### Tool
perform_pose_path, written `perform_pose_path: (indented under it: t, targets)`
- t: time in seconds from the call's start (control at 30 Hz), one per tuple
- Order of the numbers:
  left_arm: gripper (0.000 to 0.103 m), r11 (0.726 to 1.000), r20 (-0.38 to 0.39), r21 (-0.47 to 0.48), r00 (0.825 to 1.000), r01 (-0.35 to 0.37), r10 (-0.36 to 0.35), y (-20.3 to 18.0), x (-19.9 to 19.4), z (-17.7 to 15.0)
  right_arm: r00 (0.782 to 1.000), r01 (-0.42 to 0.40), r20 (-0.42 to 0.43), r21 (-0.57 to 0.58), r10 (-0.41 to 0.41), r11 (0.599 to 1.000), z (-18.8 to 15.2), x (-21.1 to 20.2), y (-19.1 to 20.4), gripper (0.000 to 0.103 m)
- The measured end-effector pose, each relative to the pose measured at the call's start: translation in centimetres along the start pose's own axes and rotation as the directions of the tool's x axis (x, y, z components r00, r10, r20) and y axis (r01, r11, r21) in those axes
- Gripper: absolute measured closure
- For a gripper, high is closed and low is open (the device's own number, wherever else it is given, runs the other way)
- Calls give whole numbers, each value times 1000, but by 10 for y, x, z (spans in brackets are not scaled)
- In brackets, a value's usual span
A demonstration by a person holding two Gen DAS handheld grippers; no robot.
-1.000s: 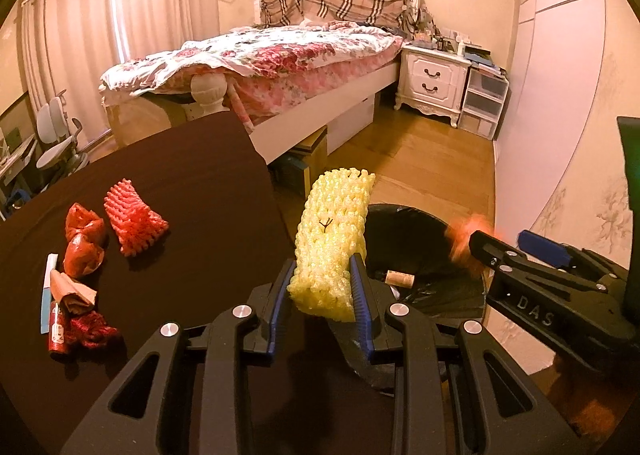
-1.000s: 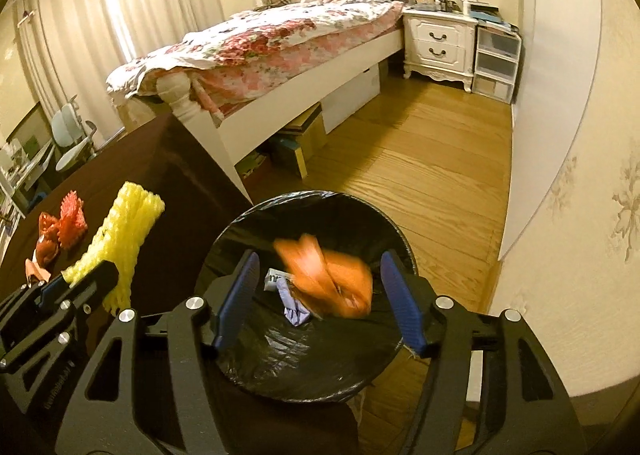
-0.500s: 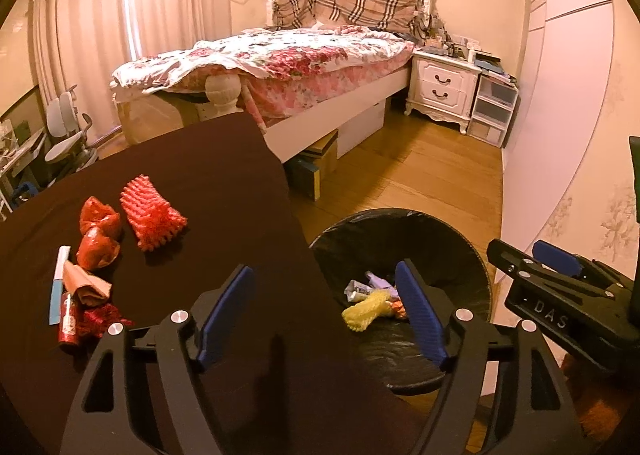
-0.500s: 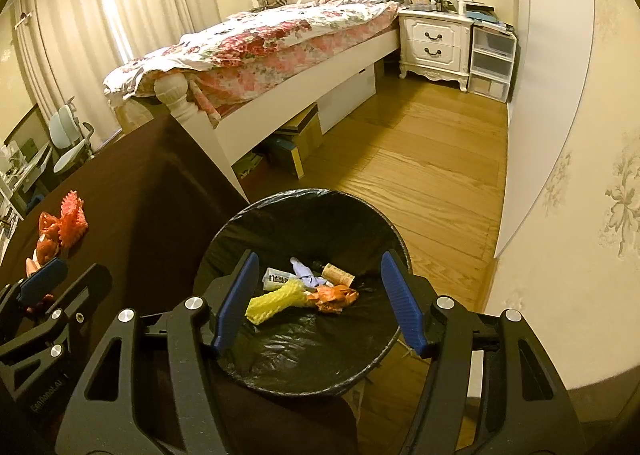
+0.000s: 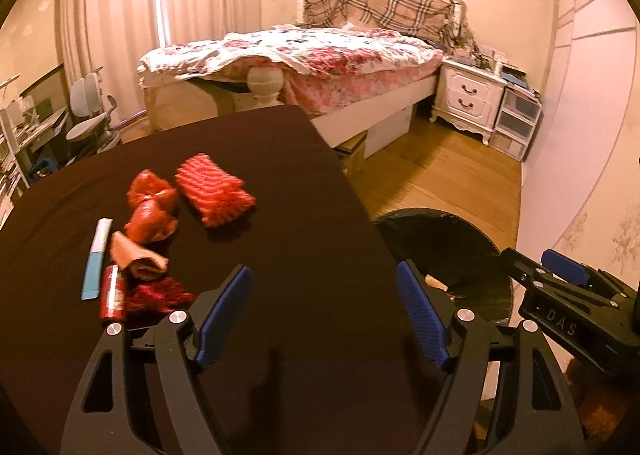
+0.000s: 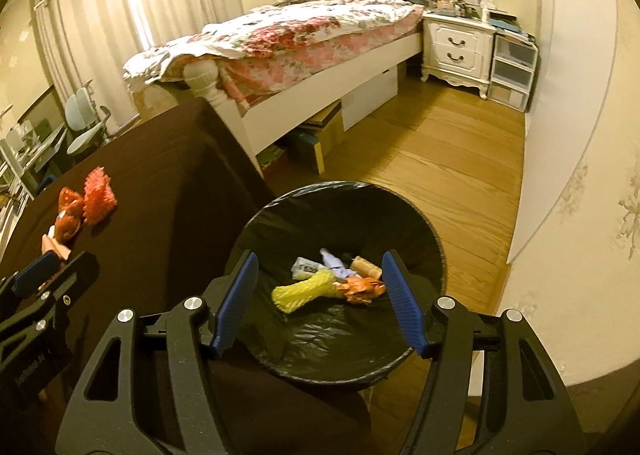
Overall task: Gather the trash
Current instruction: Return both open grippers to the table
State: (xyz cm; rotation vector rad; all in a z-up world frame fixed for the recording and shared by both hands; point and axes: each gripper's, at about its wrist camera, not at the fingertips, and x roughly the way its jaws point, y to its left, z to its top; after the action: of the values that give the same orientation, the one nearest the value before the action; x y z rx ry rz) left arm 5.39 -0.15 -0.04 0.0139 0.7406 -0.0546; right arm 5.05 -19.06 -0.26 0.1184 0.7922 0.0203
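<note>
My left gripper (image 5: 324,315) is open and empty above the dark table (image 5: 280,191). On the table to its left lie a red foam net (image 5: 214,195), crumpled red wrappers (image 5: 150,207), a tan paper scrap (image 5: 134,257), a blue-white stick (image 5: 97,259) and a small red tube (image 5: 113,291). My right gripper (image 6: 320,295) is open and empty above the black-lined trash bin (image 6: 436,251). In the bin lie a yellow foam net (image 6: 304,289), an orange wrapper (image 6: 362,289), a cork (image 6: 366,267) and pale scraps. The bin also shows in the left wrist view (image 5: 472,231).
The bin stands on the wood floor (image 6: 452,159) just off the table's right edge. A bed (image 5: 304,59), a white nightstand (image 5: 468,99) and plastic drawers (image 5: 516,123) stand beyond. A wall (image 6: 580,175) runs along the right. Chairs (image 5: 90,115) stand at far left.
My left gripper opened and dropped the yellow foam net into the bin, then swung left over the table. The orange wrapper left my right gripper and settled in the bin.
</note>
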Motion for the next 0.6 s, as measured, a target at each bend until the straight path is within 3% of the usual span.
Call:
perform_pose_path:
  t: [0.6]
  targets:
    - [28,979,-26,-156,991,-130,128,99,-20,-20,992,-120,-42,-149,115,981,-10,1,84,40]
